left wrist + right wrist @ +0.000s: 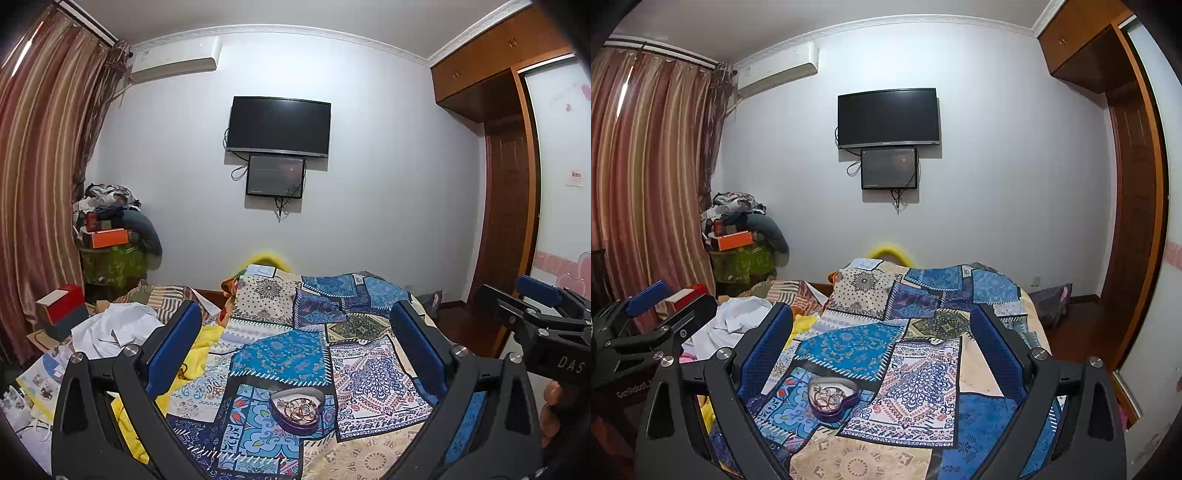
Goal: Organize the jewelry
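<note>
A purple heart-shaped box [297, 410] lies open on the patchwork bedspread [369, 373], holding a tangle of gold-coloured rings and chains [300, 407]. It also shows in the right wrist view [833, 400] with the jewelry [829, 398] inside. My left gripper [295, 347] is open and empty, held above and just behind the box. My right gripper [881, 347] is open and empty, with the box low between its fingers, nearer the left finger. The right gripper shows at the right edge of the left view [535, 306]; the left gripper shows at the left edge of the right view [650, 310].
White clothes [114, 328] and a yellow cloth [199, 354] lie on the bed's left side, beside a red box [61, 306] and papers. A heap of clothes and boxes [110, 236] stands by the striped curtain [40, 184]. A wooden wardrobe [517, 184] is on the right.
</note>
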A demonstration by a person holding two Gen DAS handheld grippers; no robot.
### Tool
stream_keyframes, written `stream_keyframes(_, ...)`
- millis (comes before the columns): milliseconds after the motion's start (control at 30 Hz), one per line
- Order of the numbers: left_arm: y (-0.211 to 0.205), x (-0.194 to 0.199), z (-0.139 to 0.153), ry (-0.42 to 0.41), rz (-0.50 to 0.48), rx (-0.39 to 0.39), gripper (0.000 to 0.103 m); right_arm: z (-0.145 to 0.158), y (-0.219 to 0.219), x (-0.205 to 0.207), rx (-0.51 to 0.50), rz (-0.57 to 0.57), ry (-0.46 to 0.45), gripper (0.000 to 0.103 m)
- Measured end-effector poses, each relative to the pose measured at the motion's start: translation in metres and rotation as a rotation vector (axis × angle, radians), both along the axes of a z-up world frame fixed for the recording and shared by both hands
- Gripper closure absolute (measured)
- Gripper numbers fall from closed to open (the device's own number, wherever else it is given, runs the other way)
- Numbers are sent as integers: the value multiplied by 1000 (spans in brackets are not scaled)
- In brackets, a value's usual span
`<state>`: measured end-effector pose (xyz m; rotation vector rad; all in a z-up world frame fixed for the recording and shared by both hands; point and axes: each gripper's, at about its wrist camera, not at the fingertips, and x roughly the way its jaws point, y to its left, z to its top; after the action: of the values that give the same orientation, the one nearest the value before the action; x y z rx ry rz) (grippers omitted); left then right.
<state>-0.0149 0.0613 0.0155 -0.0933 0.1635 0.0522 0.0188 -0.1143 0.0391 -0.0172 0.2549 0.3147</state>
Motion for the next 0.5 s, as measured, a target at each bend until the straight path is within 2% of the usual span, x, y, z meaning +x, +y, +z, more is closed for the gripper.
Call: stream_keyframes(500,3,6,-3,15,-21,1,1,-3,3,5,-6,3,19,8)
